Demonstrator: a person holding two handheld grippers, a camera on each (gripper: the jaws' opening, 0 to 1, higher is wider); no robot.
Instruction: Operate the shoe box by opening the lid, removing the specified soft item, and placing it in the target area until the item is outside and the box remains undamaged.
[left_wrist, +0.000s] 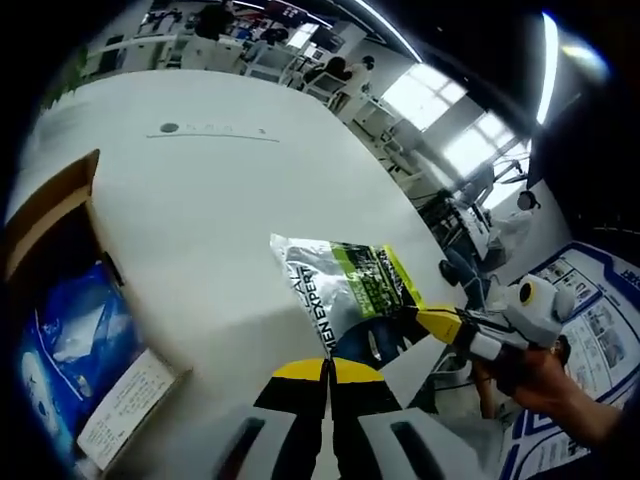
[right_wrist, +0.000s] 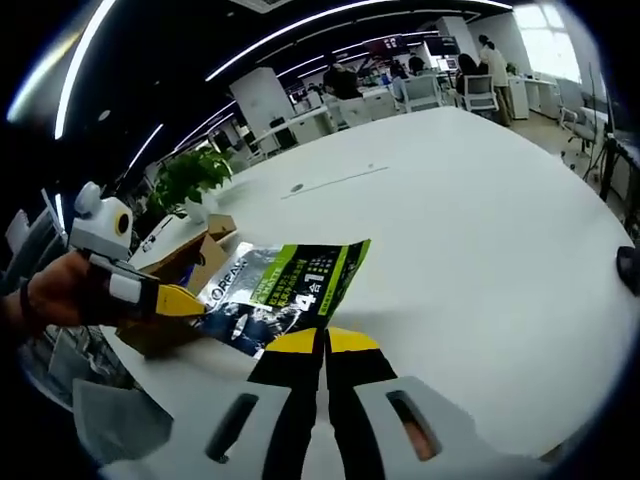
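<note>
In the left gripper view the left gripper (left_wrist: 327, 368) rises from the bottom with its two yellow-tipped jaws pressed together, nothing visible between them, over the white table (left_wrist: 210, 210). Just beyond its tips lies one soft foil pouch (left_wrist: 345, 285), silver with a green and black label; its far-right edge is pinched by the right gripper (left_wrist: 425, 318), which comes in from the right, held by a person's hand (left_wrist: 545, 385). In the right gripper view a gripper's own two jaws (right_wrist: 322, 345) also stand closed at the bottom, tips meeting right at the near edge of the same pouch (right_wrist: 285, 295); whether they grip that edge or only touch it I cannot tell. From the left of that view a second gripper (right_wrist: 185, 300) reaches in, held in a hand (right_wrist: 55, 295), its yellow tip closed on the pouch's left edge. So one pouch is counted, out of the box and over the open table, with a gripper at each end of it. One cardboard shoe box (left_wrist: 60, 300) sits at the left of the left gripper view, open, with a blue plastic-wrapped item (left_wrist: 70, 345) and a white printed sheet (left_wrist: 125, 405) inside; in the right gripper view the box (right_wrist: 185, 262) lies behind the pouch, beside one potted green plant (right_wrist: 190, 180). Chairs, desks and a few people stand far behind the table.
</note>
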